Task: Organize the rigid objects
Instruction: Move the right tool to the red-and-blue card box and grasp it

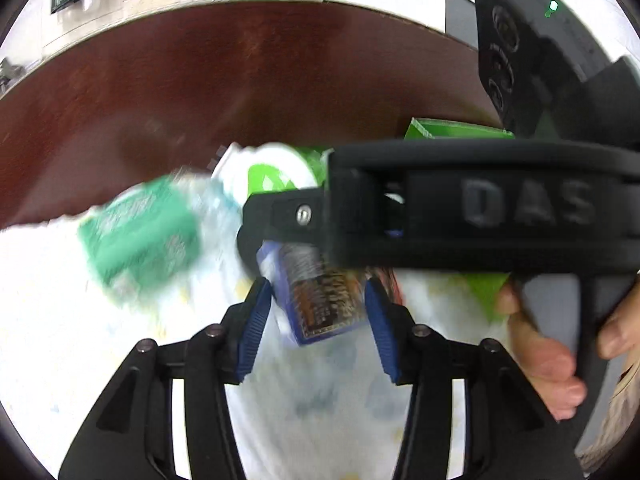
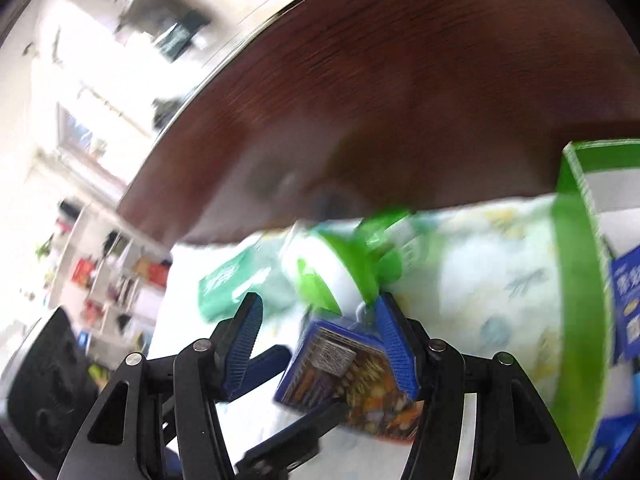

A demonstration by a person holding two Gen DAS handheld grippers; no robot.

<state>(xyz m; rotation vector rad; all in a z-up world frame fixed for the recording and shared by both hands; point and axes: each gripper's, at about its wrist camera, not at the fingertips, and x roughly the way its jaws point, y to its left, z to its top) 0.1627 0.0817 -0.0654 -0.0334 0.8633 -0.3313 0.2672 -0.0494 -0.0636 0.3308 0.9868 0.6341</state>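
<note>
Step in hand: both grippers had converged on a small blue rectangular cardboard box with an orange-and-black printed face; this looked like a hand-over or a two-handed pick, judged from the layout alone.
Box position: it lay tilted on the white patterned cloth over the dark red-brown wooden table, low in the middle of both wrist views.
Left gripper: its blue ribbed pads stood spread at either side of the box, the left pad close to the box's edge, the right pad with a gap; no firm pinch showed.
Right gripper: jaws spread; the right pad lay against the box's upper right corner, the left pad well clear at 9 o'clock. Blur made true contact uncertain.
Doing it well: centre the box between one pair of pads before squeezing, grip the flat long faces, and keep the other tool clear.
Risk: the crossing tools could knock each other or skew the box.
Neighbours: a white round tub with a green label at 12 o'clock of the box, a green flat packet at 10 o'clock, and a green-and-white open carton at 3 o'clock in the right view.
Hand pose: a bare hand wrapped the right tool's handle, which crossed the left view sideways; both tools pointed steeply down.
</note>
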